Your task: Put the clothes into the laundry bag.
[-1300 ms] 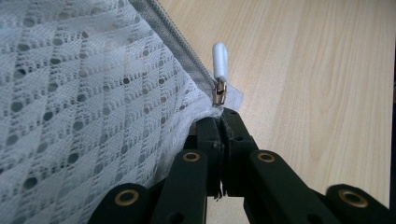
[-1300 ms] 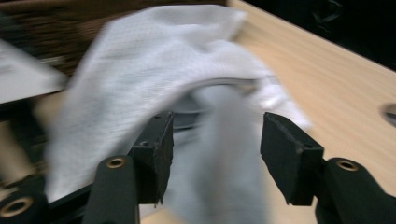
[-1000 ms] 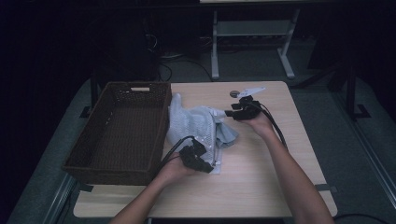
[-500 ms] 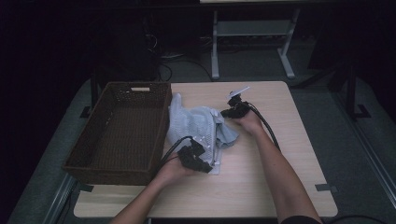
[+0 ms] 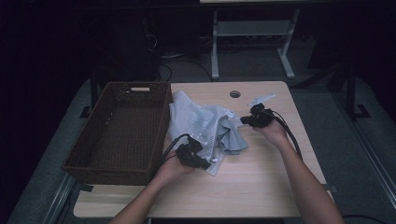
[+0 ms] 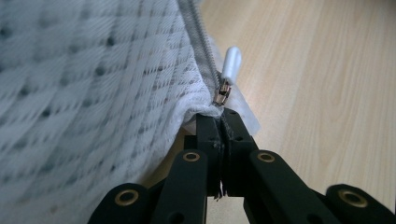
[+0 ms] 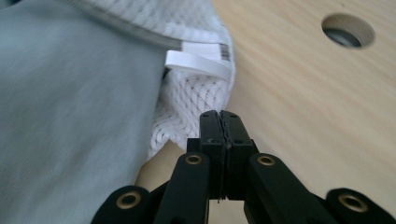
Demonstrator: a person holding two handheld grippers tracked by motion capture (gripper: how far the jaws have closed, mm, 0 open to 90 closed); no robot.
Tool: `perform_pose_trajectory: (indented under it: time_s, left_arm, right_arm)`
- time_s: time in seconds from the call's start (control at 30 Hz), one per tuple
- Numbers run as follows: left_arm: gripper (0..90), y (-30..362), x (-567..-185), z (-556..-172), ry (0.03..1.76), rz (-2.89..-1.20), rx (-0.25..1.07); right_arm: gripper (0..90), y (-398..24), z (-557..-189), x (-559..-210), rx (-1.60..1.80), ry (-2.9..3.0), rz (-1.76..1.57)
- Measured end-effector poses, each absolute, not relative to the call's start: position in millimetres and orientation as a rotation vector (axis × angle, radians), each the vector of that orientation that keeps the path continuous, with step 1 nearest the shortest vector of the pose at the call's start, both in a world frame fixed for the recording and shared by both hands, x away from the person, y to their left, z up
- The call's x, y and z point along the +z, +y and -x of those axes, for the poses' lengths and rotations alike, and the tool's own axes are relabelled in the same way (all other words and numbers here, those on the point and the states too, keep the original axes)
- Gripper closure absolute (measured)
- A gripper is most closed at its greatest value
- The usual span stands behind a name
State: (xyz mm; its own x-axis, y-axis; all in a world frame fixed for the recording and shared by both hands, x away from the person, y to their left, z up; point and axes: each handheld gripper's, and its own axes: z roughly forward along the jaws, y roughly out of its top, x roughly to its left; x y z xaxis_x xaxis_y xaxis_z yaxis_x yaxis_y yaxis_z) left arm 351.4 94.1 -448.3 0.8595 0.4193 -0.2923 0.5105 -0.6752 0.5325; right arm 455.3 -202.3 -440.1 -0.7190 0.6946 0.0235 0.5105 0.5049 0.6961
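Garment (image 5: pixel 205 128) is being stretched between both tools: left tool (image 5: pixel 198 161) clamped at seven o'clock, right tool (image 5: pixel 246 120) clamped at three o'clock.

Pale grey mesh garment (image 5: pixel 205 128) lies crumpled mid-table, spreading from the centre out toward nine o'clock. White mesh lining shows, smooth grey fabric bunched at its three o'clock side. Its zipper pull (image 6: pixel 230 63) sits at the six o'clock corner; a white label loop (image 7: pixel 198 63) shows at three o'clock.
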Motion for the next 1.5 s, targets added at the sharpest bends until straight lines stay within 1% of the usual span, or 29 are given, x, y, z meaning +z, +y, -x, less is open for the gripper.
perform_pose_trajectory:
  time_s: [0.3,0.53,0.63,0.7,0.87,0.97,1.03,1.17,1.3,1.4,1.5]
  left_arm:
    - [87.6,100,-448,-356,0.741,-2.385,-0.161]
    - [86.9,103,-449,-358,0.785,-2.374,-0.140]
    - [85.2,104,-448,-359,0.802,-2.367,-0.119]
    - [80.3,105,-446,-358,0.812,-2.355,-0.099]
    - [56.4,105,-421,-349,0.807,-2.313,-0.008]
    - [48.5,105,-400,-341,0.777,-2.273,0.031]
    - [45.3,104,-389,-335,0.743,-2.266,0.059]
    - [43.3,91,-381,-323,0.654,-2.262,0.017]
    - [39.2,61,-388,-316,0.558,-2.291,-0.041]
    - [36.1,40,-399,-319,0.534,-2.318,-0.049]
    - [35.6,25,-411,-327,0.543,-2.340,-0.040]
  right_arm:
    - [88.7,-235,-396,-438,1.017,2.472,-1.037]
    - [88.7,-250,-349,-437,1.004,2.493,-1.043]
    - [88.7,-254,-327,-437,1.008,2.509,-1.051]
    - [88.7,-256,-313,-438,1.012,2.516,-1.051]
    - [88.7,-261,-294,-442,1.019,2.533,-1.066]
    - [88.7,-262,-288,-441,1.025,2.536,-1.070]
    - [88.7,-262,-285,-441,1.034,2.540,-1.071]
    - [88.6,-259,-285,-443,1.031,2.557,-1.063]
    - [88.7,-256,-284,-444,1.027,2.572,-1.056]
    - [88.6,-256,-284,-446,1.022,2.577,-1.052]
    - [88.6,-256,-285,-446,1.025,2.581,-1.051]
